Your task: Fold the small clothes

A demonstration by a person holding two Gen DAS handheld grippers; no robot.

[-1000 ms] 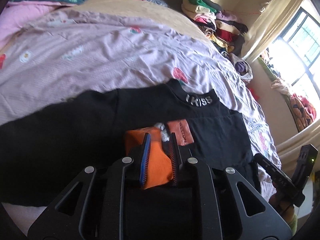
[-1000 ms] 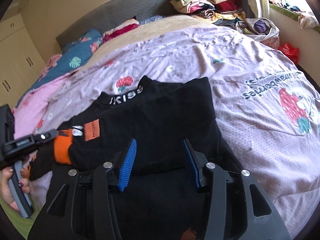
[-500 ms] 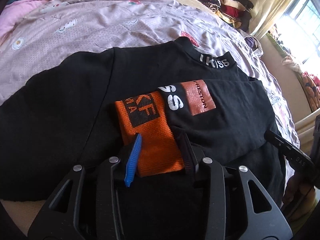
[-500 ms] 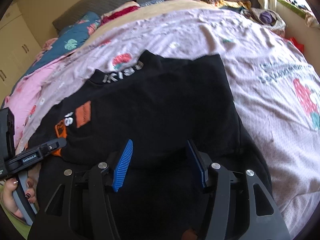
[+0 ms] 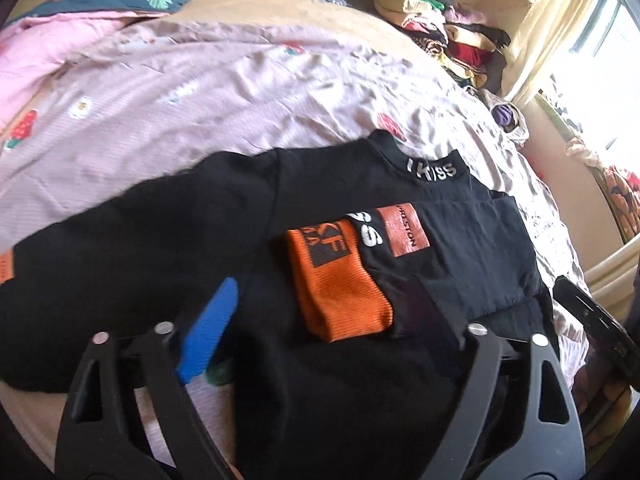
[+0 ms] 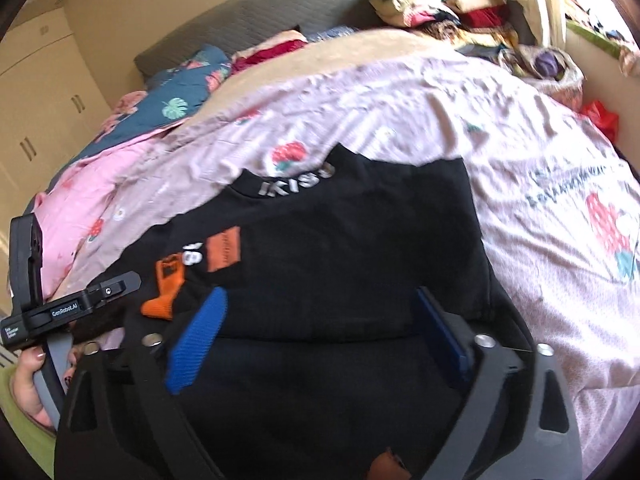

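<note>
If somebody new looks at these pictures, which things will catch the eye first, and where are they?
The black top, spread across the pink bedspread, with its bright orange cuff folded onto the middle between the open left gripper fingers. Next, the white lettering on the collar, at the garment's far edge. Then the pile of folded clothes at the bed's far corner near the window.
</note>
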